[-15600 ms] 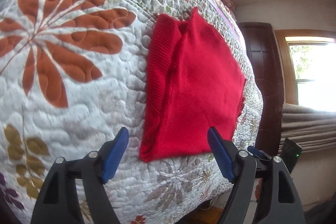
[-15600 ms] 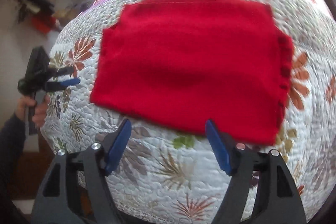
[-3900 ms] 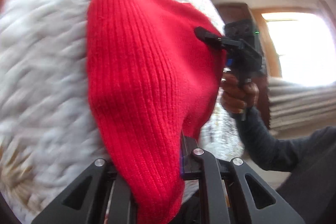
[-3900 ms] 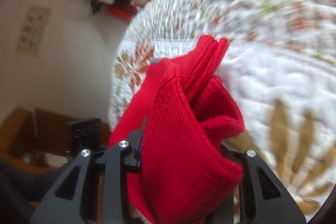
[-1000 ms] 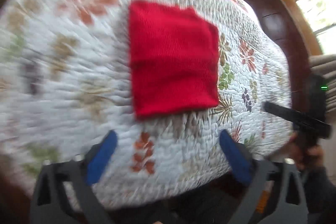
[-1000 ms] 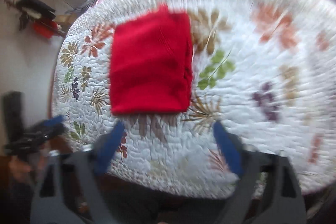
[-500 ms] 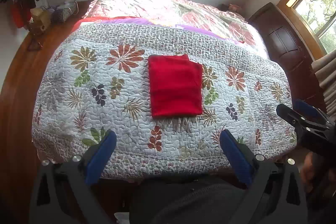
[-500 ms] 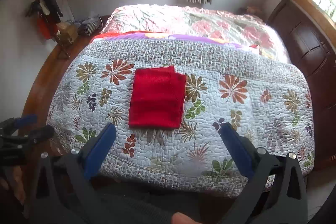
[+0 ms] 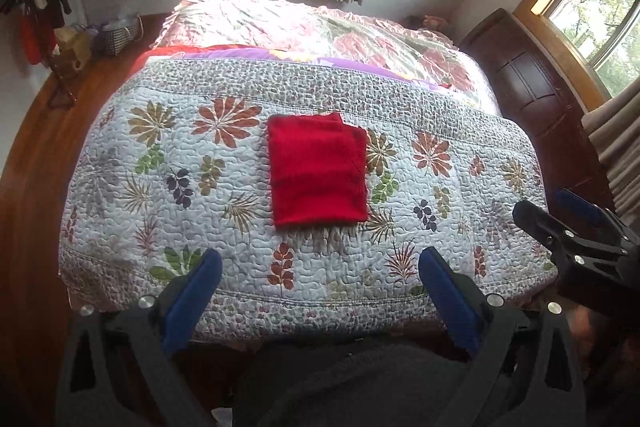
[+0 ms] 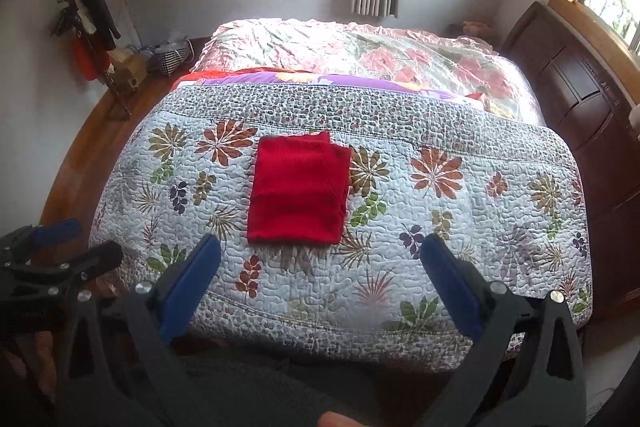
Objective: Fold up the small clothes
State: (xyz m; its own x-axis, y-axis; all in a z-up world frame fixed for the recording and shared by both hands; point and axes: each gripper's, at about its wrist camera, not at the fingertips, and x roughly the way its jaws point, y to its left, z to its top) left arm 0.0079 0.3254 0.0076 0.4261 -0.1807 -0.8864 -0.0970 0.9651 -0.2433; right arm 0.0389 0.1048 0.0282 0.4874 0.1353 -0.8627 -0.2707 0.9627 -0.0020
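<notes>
Bedroom with two wood-framed windows, a wooden floor and a large bed (image 9: 100, 187) covered by a pale quilt printed with leaves and flowers. One red knitted garment (image 9: 318, 171) lies near the middle of the quilt's front half, folded into a neat, nearly square packet, its edges fairly even apart from a small raised corner at the far edge.

Two hand-held grippers are in view, held well back from the bed at its foot. Left hand-held gripper (image 9: 320, 291): blue-padded fingers spread wide, holding nothing. Right hand-held gripper (image 10: 320, 277): fingers likewise spread wide and empty. Each also shows at the edge of the other's view.

Judging by the tidy packet, the folding of this piece looks finished, and the step in hand appears to be a check from a distance. To do it well, look for loose layers or a crooked edge; the far corner that stands proud might be pressed flat with the fingers brought together, without dragging the layers apart.

Count: one garment, one bed, two grippers, two windows. No other clothes to fold can be seen on the quilt.
</notes>
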